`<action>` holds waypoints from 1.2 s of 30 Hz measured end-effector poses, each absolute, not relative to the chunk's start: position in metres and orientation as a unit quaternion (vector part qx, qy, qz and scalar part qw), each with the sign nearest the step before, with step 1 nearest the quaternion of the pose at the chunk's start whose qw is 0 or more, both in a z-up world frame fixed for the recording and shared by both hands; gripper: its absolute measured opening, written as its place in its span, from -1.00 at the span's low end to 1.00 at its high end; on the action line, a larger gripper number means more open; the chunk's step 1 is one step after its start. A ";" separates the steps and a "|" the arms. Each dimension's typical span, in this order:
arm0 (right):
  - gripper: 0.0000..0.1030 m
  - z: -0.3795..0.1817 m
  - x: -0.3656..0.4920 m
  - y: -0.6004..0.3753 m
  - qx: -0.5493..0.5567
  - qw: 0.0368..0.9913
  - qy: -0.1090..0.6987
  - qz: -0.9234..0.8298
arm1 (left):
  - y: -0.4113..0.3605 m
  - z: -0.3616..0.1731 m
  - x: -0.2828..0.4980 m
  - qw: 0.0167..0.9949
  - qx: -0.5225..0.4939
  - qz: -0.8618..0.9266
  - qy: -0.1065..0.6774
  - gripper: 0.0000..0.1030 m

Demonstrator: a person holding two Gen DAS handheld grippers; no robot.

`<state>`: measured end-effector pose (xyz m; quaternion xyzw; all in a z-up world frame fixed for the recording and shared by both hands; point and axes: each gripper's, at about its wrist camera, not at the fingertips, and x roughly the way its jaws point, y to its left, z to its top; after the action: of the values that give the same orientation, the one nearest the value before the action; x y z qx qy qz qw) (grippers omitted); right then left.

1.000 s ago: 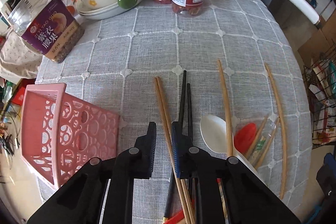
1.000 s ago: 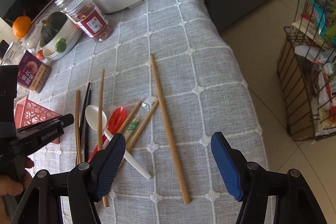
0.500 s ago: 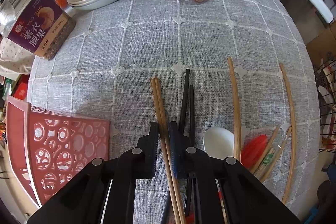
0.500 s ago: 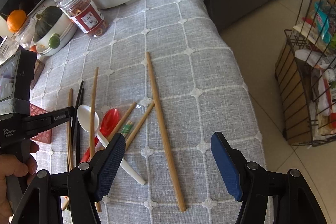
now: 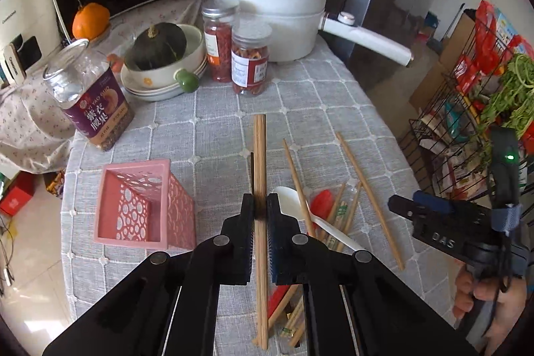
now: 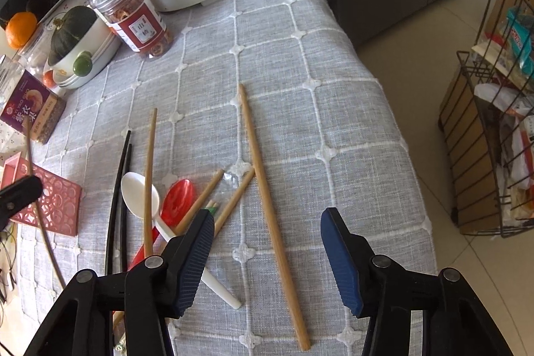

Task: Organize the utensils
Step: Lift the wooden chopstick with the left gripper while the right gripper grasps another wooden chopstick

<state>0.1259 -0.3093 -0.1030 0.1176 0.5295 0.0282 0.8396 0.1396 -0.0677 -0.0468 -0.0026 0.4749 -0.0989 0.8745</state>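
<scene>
Left tool (image 5: 259, 209) pinches a pair of light wooden chopsticks (image 5: 260, 155) above the desk, beside the pink perforated plastic basket (image 5: 140, 209). Right tool (image 6: 267, 242), closing on nothing (hovering over a long bamboo chopstick (image 6: 267, 189)). Risk: held sticks could pivot and snag the rim.
</scene>
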 end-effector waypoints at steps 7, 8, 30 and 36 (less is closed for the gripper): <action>-0.26 -0.114 0.151 -0.299 0.114 0.830 0.545 0.027 | -0.037 -0.020 0.086 0.902 -0.063 -0.128 0.407 -0.91; -0.30 -0.116 0.156 -0.298 0.116 0.829 0.547 0.028 | -0.034 -0.018 0.085 0.901 -0.070 -0.131 0.407 -0.91; -0.89 -0.125 0.193 -0.283 0.049 0.850 0.524 -0.021 | 0.017 0.016 0.063 0.921 -0.110 -0.138 0.346 -0.91; -0.89 -0.064 0.145 -0.288 0.096 0.885 0.456 0.000 | 0.028 0.036 0.047 0.935 -0.117 -0.132 0.308 -0.91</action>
<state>0.1450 -0.2881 -0.0636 0.0956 0.4561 0.0001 0.8848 0.0469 0.0279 0.0357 -0.1168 0.3084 -0.1324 0.9347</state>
